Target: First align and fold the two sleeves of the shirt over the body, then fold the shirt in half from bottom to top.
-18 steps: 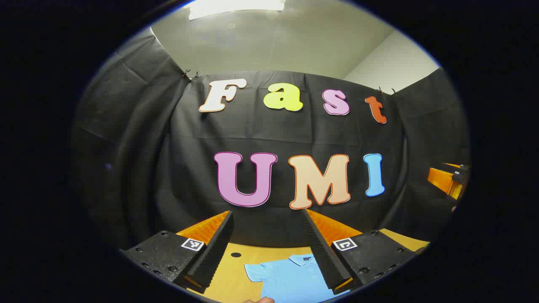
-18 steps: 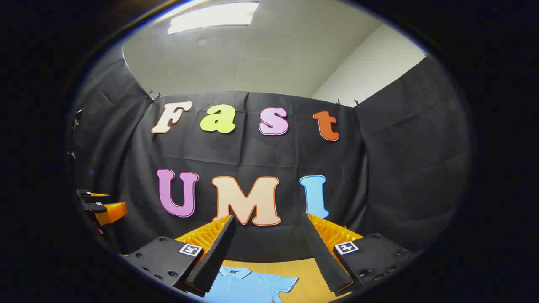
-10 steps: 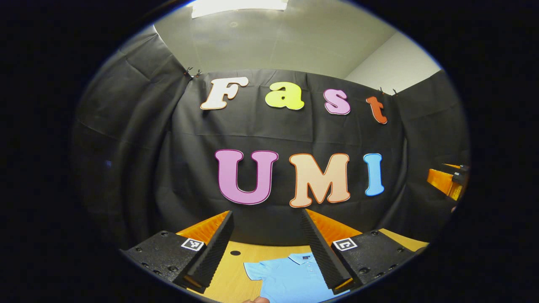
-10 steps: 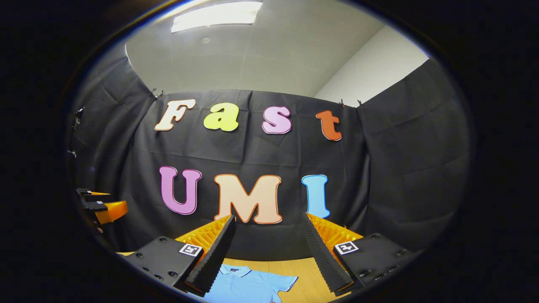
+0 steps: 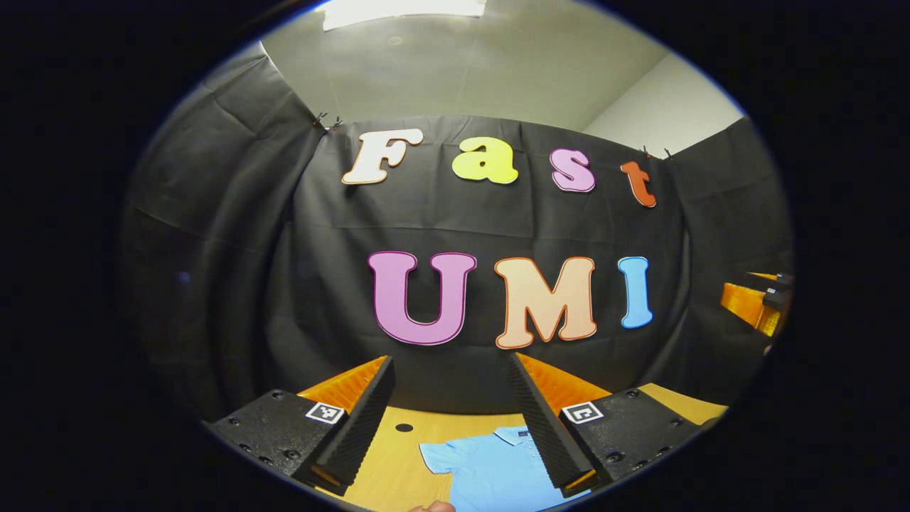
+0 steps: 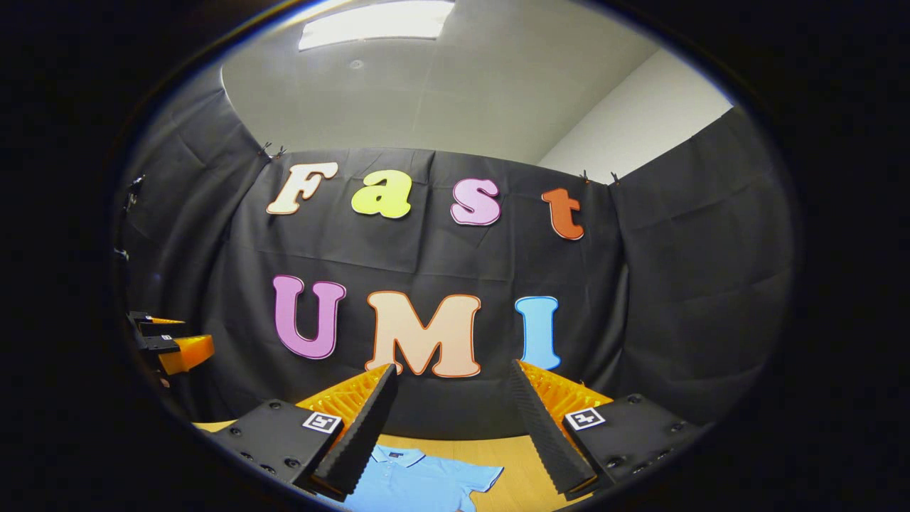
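While both tools hang well above the work surface, we see the left gripper (image 5: pixel 451 412) at the bottom centre of the left gripper view, its fingers spread wide with nothing between them. Through that gap, low in the frame, lies the light blue shirt (image 5: pixel 490 466), flat on the wooden table (image 5: pixel 387 455), collar toward the far black cloth wall (image 5: pixel 234 284) and one short sleeve (image 5: pixel 435 456) spread out to the left. A small dark hole (image 5: pixel 404 427) marks the tabletop just above that sleeve. At the very bottom edge a fingertip (image 5: pixel 432 507) peeks in. Far off at the right edge of this view we make out the right gripper (image 5: pixel 757 302).

Turning to the right gripper view, we find the right gripper (image 6: pixel 451 419) at bottom centre, likewise wide open and holding nothing. The shirt (image 6: pixel 412 480) sits at the lower centre-left, partly behind the left-hand finger, its other sleeve (image 6: pixel 480 475) reaching right. At the left edge, mid-height, is the left gripper (image 6: pixel 167 341).
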Motion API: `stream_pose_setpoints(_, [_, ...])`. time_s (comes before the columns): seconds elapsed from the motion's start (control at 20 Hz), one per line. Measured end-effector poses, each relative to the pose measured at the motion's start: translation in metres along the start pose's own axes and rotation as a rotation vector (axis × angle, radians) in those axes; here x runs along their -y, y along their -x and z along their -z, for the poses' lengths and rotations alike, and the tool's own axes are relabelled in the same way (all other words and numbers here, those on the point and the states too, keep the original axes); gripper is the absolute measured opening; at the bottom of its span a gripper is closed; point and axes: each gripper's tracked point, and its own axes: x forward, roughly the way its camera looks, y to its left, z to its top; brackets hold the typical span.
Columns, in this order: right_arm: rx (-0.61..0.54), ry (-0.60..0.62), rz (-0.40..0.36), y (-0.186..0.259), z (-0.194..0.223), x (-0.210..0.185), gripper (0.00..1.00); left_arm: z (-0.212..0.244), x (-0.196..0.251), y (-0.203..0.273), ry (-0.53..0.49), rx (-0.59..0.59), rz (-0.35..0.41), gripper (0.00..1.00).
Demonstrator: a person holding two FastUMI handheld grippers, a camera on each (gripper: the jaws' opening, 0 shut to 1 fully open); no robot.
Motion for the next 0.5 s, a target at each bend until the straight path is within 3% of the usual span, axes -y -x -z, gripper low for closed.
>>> stream_pose_setpoints(0.3, [-0.112, 0.052, 0.033, -0.018, 0.056, -0.001, 0.96, 0.013, -0.009, 0.002, -0.003, -0.009, 0.081, 0.94])
stream_pose_setpoints(0.5, [-0.283, 0.126, -0.031, -0.032, 0.131, 0.005, 0.98, 0.034, -0.004, -0.001, 0.019, -0.064, 0.101, 0.94])
